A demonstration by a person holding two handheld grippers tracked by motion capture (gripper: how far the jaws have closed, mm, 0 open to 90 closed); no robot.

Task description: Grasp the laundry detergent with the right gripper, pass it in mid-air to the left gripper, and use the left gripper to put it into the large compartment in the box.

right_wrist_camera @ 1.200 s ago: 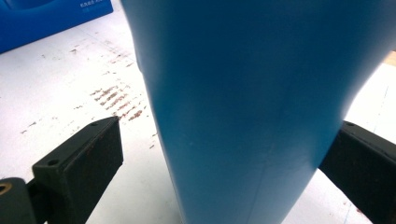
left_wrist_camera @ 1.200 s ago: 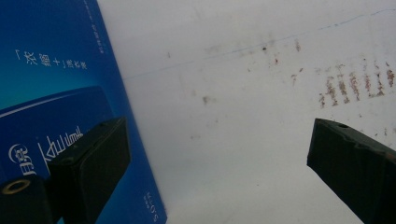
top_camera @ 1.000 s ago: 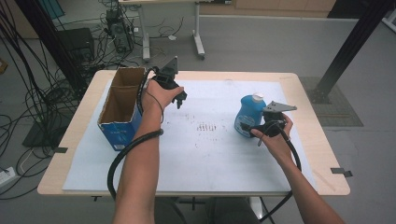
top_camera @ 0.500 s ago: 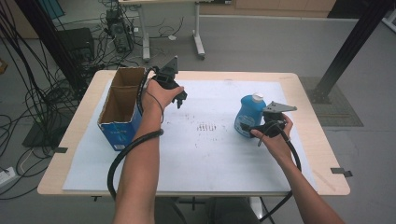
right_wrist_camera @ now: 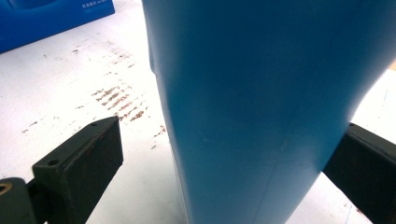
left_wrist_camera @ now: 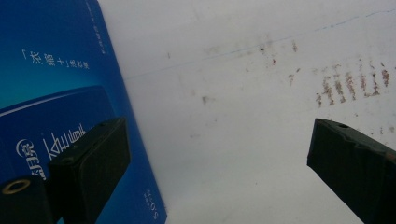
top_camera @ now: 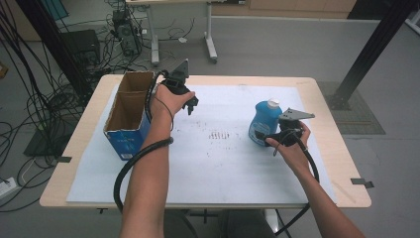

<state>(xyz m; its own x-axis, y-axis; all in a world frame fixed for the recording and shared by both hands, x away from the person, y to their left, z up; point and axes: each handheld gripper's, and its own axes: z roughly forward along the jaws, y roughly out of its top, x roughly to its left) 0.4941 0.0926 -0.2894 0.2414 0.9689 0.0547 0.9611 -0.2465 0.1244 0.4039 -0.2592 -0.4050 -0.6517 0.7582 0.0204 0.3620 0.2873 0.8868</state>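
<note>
Blue plastic bottle with a white cap (top_camera: pixel 265 123) stands upright right of centre in the high view; the right gripper (top_camera: pixel 267 140) has its jaws spread around its base, a gap visible on one side. White table sheet (top_camera: pixel 223 163) lies bare between. Farther, upper left, the left gripper (top_camera: pixel 189 105) hangs wide open, holding nothing, just beside the open blue cardboard box (top_camera: pixel 128 119).

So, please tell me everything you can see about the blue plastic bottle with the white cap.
The blue plastic bottle with the white cap stands upright on the white sheet covering the wooden table, right of the middle. Its body looks smooth, opaque and wide, with a label I cannot read. The cap is on. In the right gripper view the right gripper has one black jaw on either side of the body; a gap shows at the left jaw, and contact at the right jaw cannot be told. Nothing else touches it.
</note>
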